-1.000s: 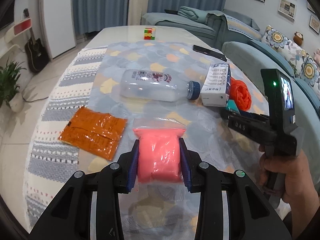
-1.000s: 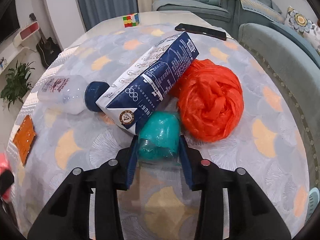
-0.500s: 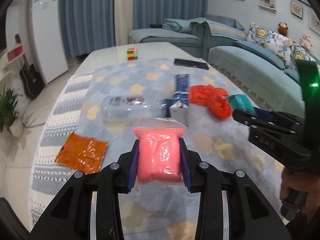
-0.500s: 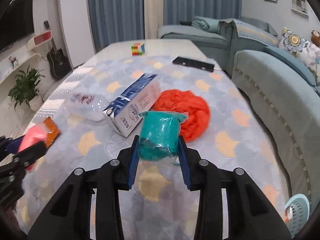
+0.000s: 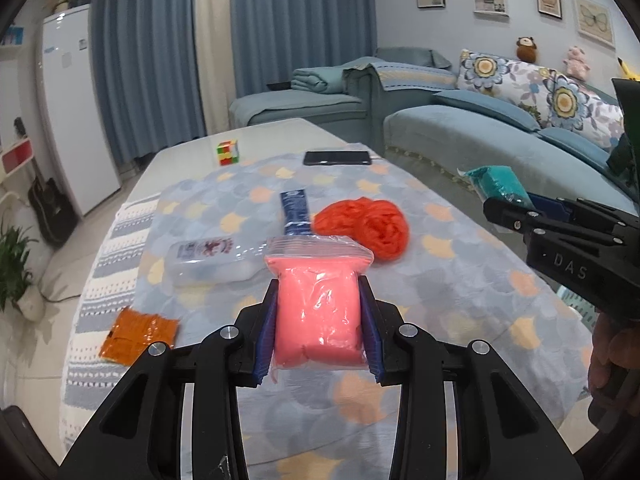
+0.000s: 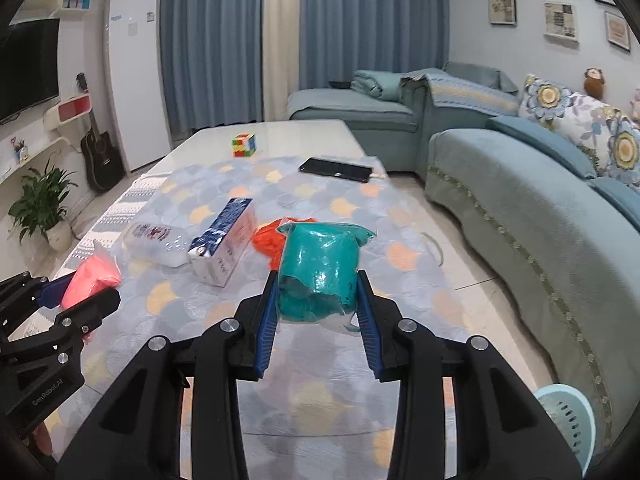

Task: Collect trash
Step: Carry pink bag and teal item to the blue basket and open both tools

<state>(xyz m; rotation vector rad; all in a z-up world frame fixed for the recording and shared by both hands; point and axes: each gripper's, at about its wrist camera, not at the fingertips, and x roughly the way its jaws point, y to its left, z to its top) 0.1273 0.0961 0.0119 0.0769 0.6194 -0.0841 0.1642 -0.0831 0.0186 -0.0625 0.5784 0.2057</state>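
Pink putty-like stuff in a clear zip bag, the pink bag (image 5: 317,312), sits squeezed between the blue pads of the left gripper (image 5: 318,320), held up over the near end of the table (image 5: 472,280). Looks soft & light; it bulges around the pads, so a grip across the fat middle is prob. safest. The film is slick and the zip flap on top is too flimsy to hold by.

Right gripper (image 6: 316,312) is clamped on the teal bag (image 6: 320,268), same sort of pouch, also off the table, w/ loose film hanging below the pads; could slide if shaken.

On the cloth: orange plastic wad (image 5: 364,226), crumpled, v. light; milk carton (image 6: 224,248), stiff, take by its flat sides; clear bottle (image 5: 212,260) on its side, may roll; orange wrapper (image 5: 140,334) flat near the left edge, hard to pinch.

Pale blue basket (image 6: 568,420) on the floor, right of the table, is likely the bin.
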